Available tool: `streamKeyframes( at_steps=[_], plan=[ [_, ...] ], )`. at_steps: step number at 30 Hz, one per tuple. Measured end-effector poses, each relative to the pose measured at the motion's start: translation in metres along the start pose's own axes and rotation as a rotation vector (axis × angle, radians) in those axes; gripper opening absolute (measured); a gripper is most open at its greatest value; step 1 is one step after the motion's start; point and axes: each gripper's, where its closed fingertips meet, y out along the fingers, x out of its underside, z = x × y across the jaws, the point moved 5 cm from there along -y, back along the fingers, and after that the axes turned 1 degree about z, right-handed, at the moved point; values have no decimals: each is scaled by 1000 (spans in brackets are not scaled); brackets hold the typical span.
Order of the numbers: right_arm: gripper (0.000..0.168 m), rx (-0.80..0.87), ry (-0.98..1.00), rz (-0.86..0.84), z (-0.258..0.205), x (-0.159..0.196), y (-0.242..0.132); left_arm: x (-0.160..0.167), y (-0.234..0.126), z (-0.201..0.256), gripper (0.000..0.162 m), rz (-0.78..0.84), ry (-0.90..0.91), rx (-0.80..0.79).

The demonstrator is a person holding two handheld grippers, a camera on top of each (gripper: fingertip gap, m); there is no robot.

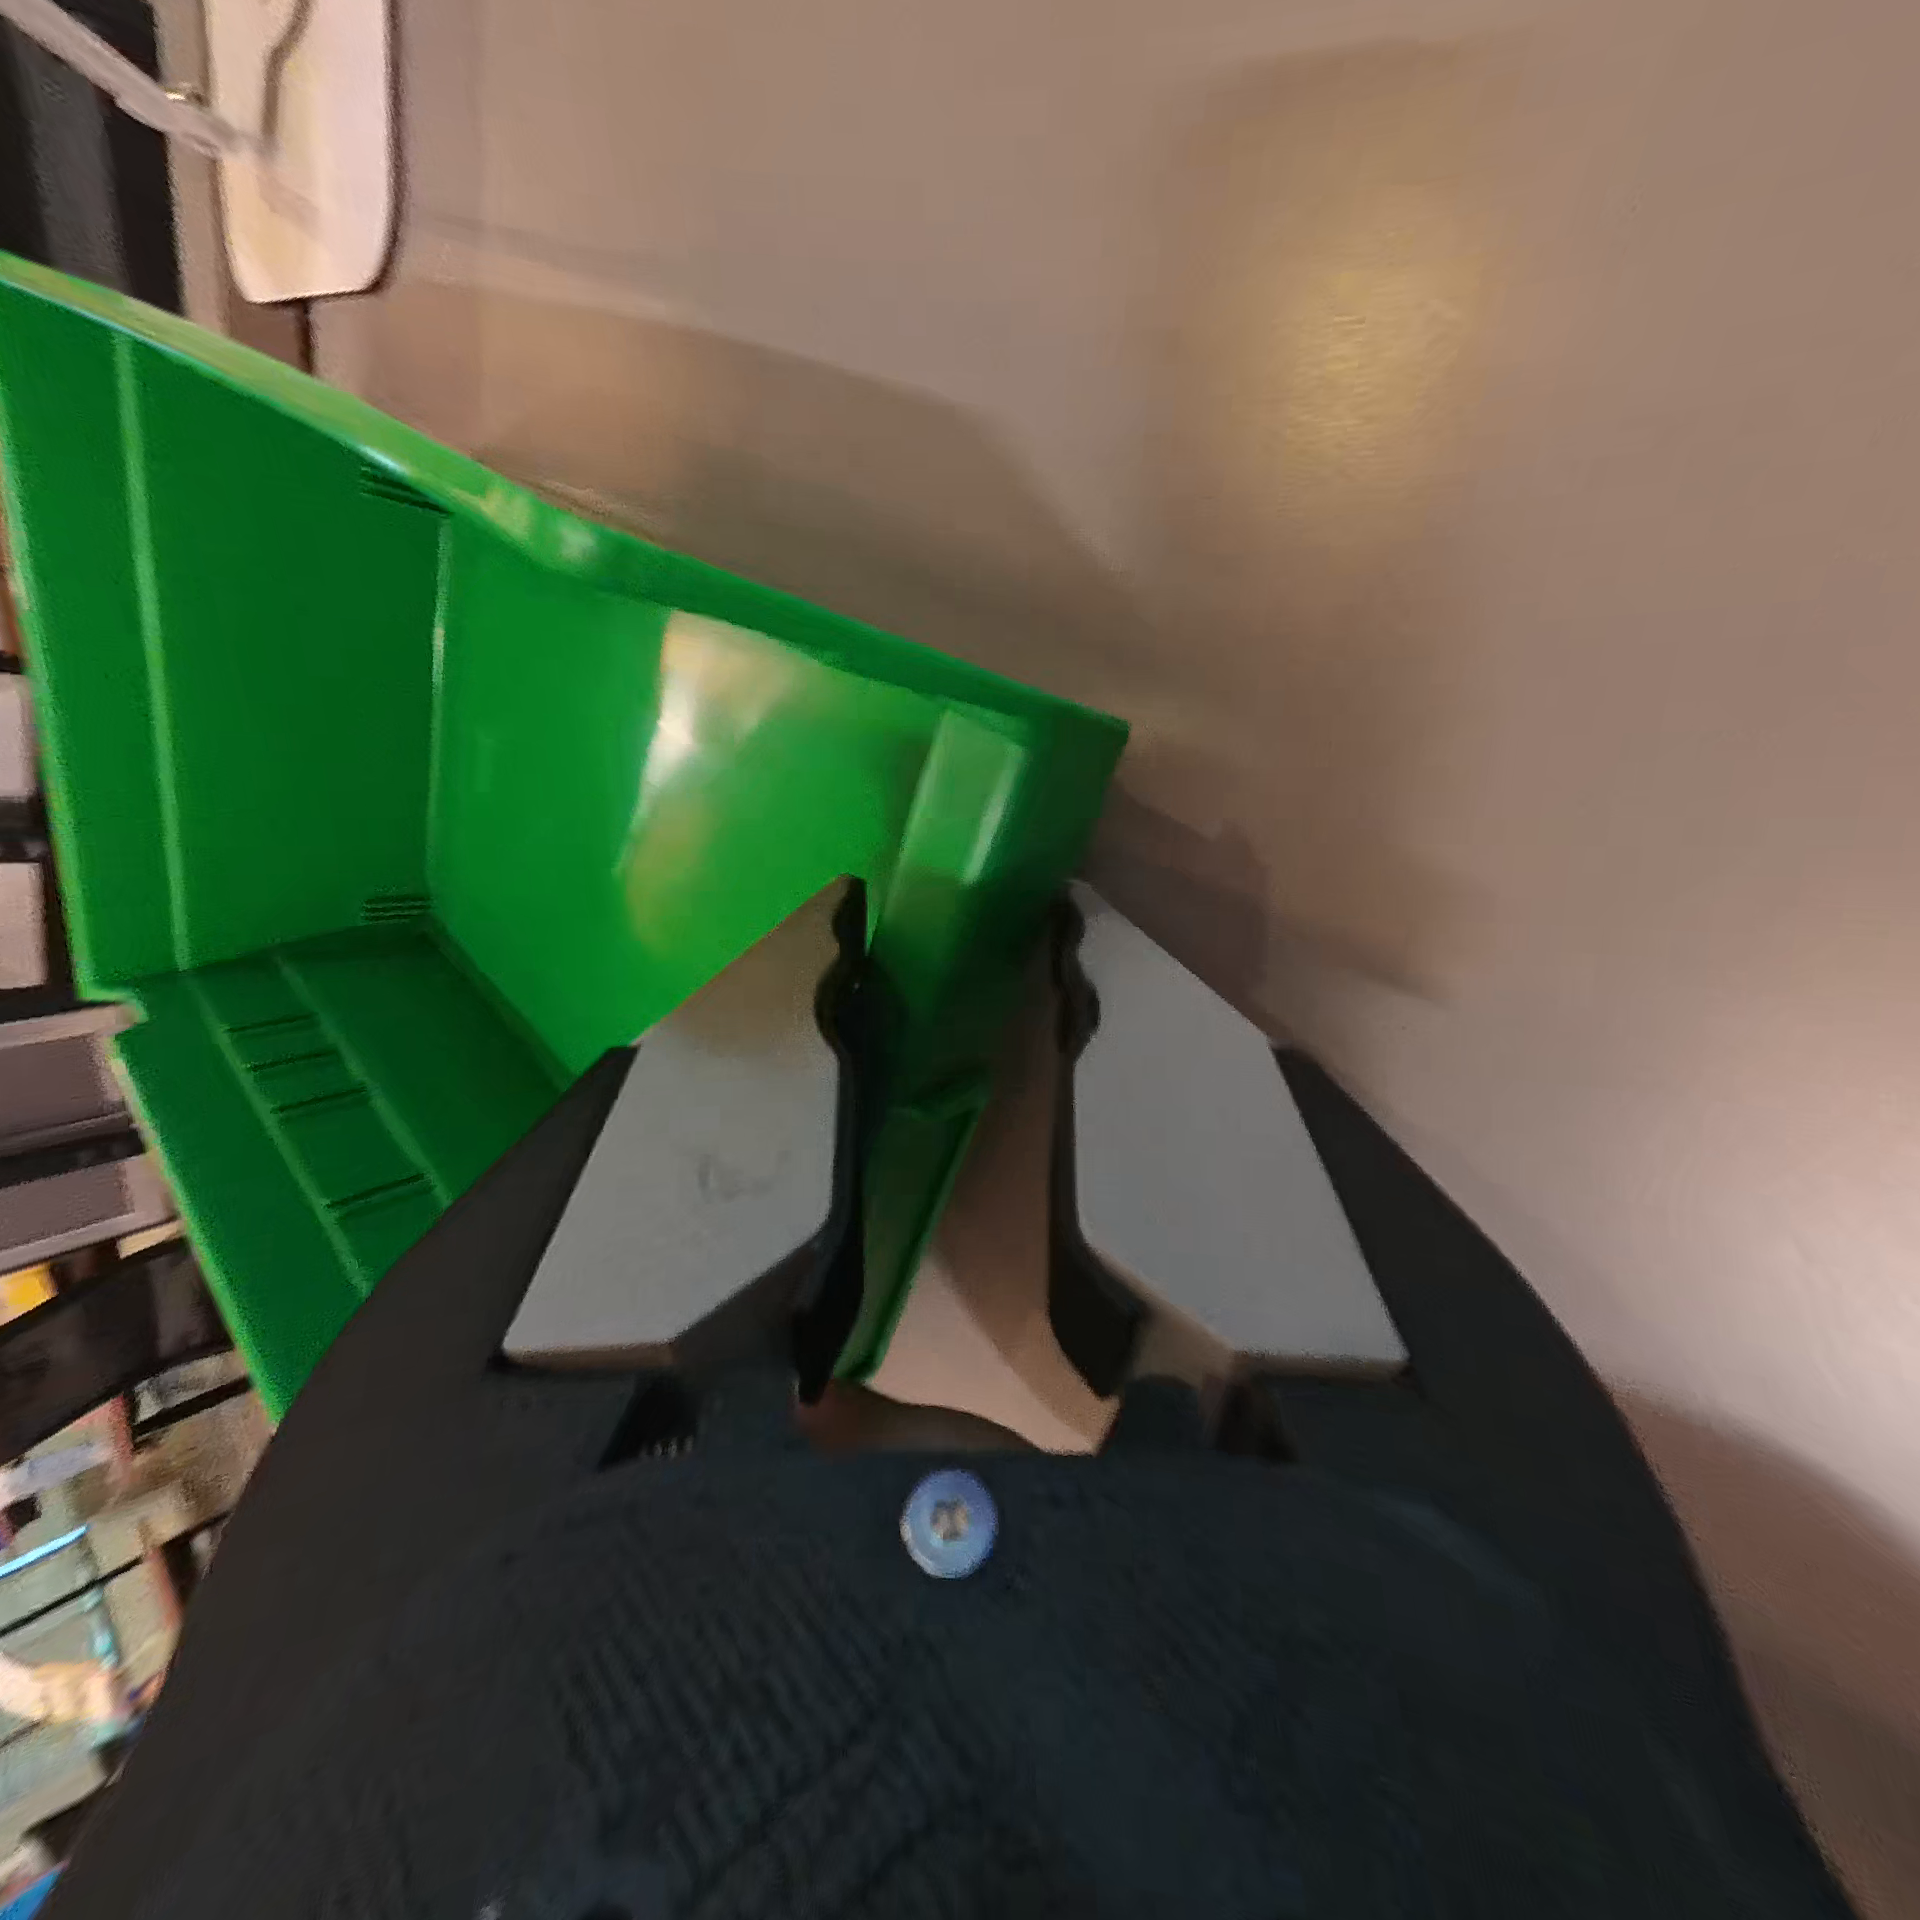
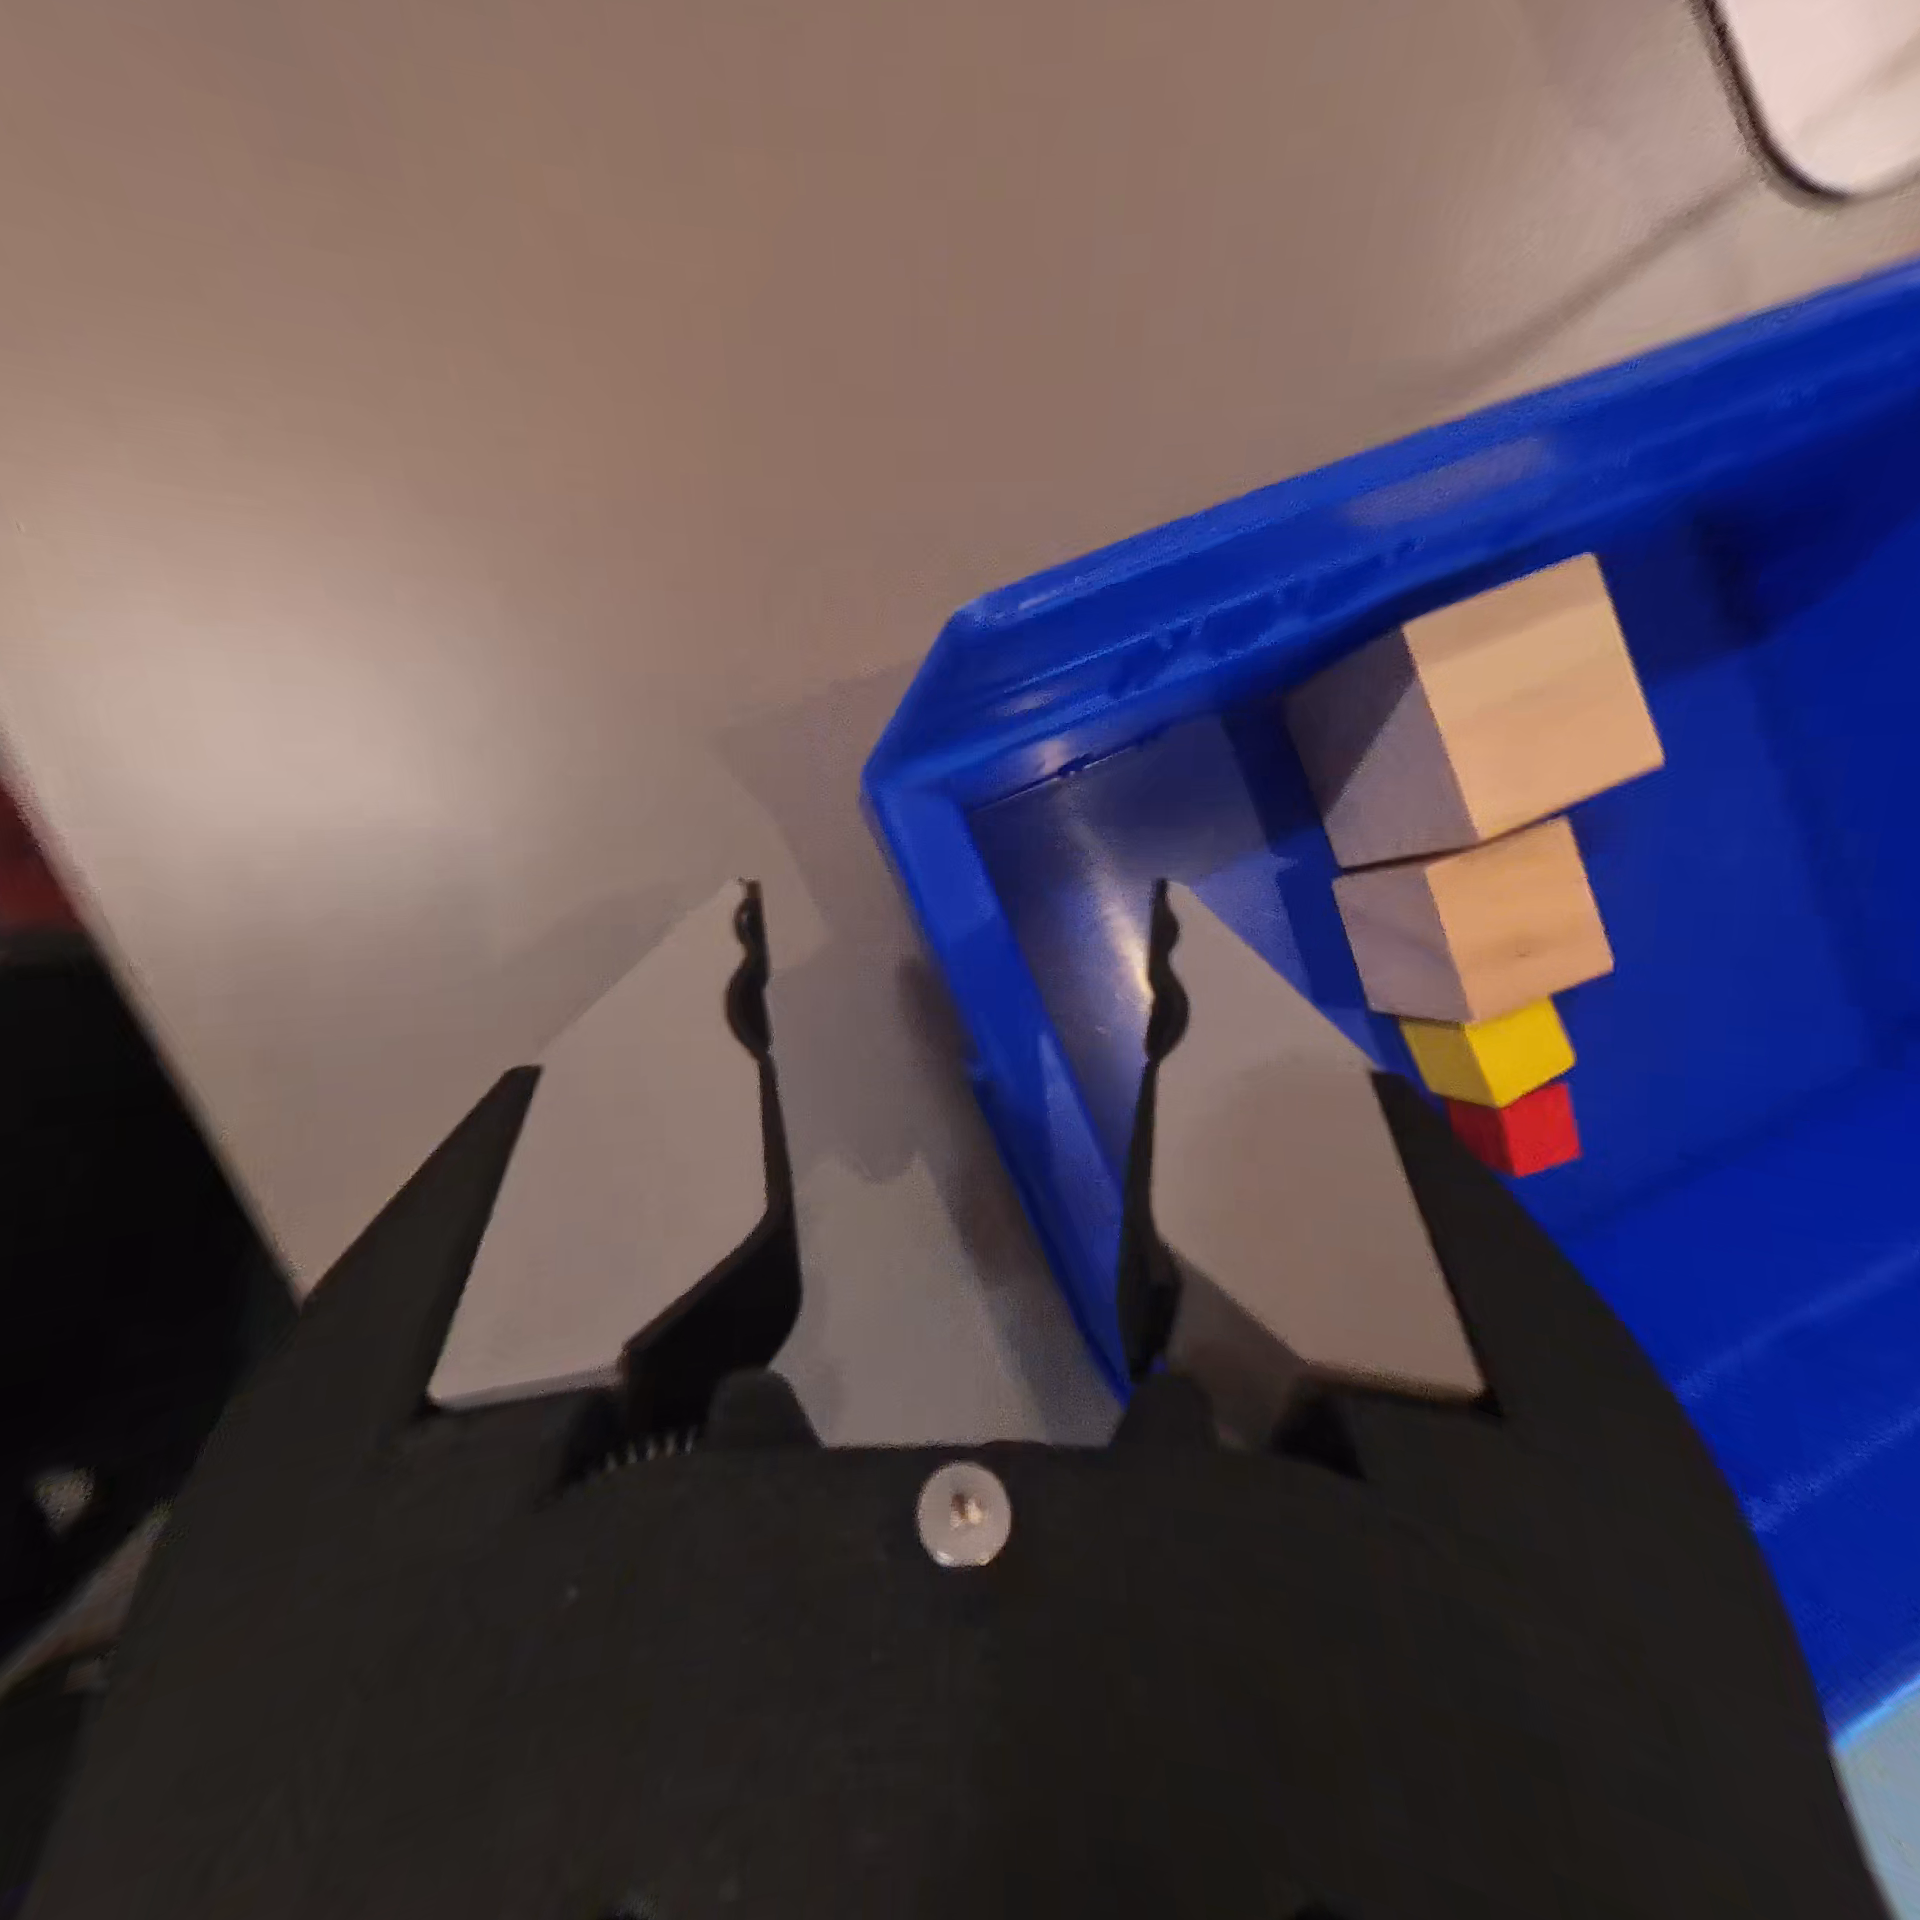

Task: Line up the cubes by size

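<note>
Four cubes lie in a touching row, largest to smallest, inside a blue bin (image 2: 1143, 634): a large wooden cube (image 2: 1496, 707), a medium wooden cube (image 2: 1486, 930), a small yellow cube (image 2: 1486, 1060) and a smaller red cube (image 2: 1522, 1127). My right gripper (image 2: 954, 894) is open and straddles the blue bin's near wall, one finger inside and one outside. My left gripper (image 1: 956, 904) is shut on the corner wall of an empty green bin (image 1: 312, 675), which looks tilted. The left wrist view is blurred.
Both bins are over a pale grey-beige table (image 1: 1455, 520). A white object with a dark cable lies at the table's far side (image 1: 312, 156) and shows in the right wrist view (image 2: 1829, 73). Cluttered shelves stand at the left (image 1: 62, 1351).
</note>
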Motion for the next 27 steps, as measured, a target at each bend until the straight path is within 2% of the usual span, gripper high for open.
streamKeyframes(
  at_steps=[2,4,7,11,14,20,23,27],
  plan=[
    [57,110,22,-13,-7,-1,18,-3,5,-3,33,-22,0,-72],
    [32,177,-10,-37,-11,1,32,-10,6,-1,32,-46,-1,-122],
    [32,233,-70,-42,-18,-7,41,-27,-3,10,28,-20,3,-118],
    [26,193,-198,4,-54,-38,56,-69,-41,-10,26,174,-141,-236],
    [23,171,-260,22,-84,-70,72,-98,-78,-28,26,328,-125,-265],
    [23,79,-361,75,-143,-137,107,-181,-170,-58,26,493,3,-351],
    [23,39,-416,99,-161,-172,127,-234,-214,-61,26,575,76,-336],
    [23,-3,-452,115,-184,-223,157,-315,-234,-28,26,616,193,-229]
  ],
)
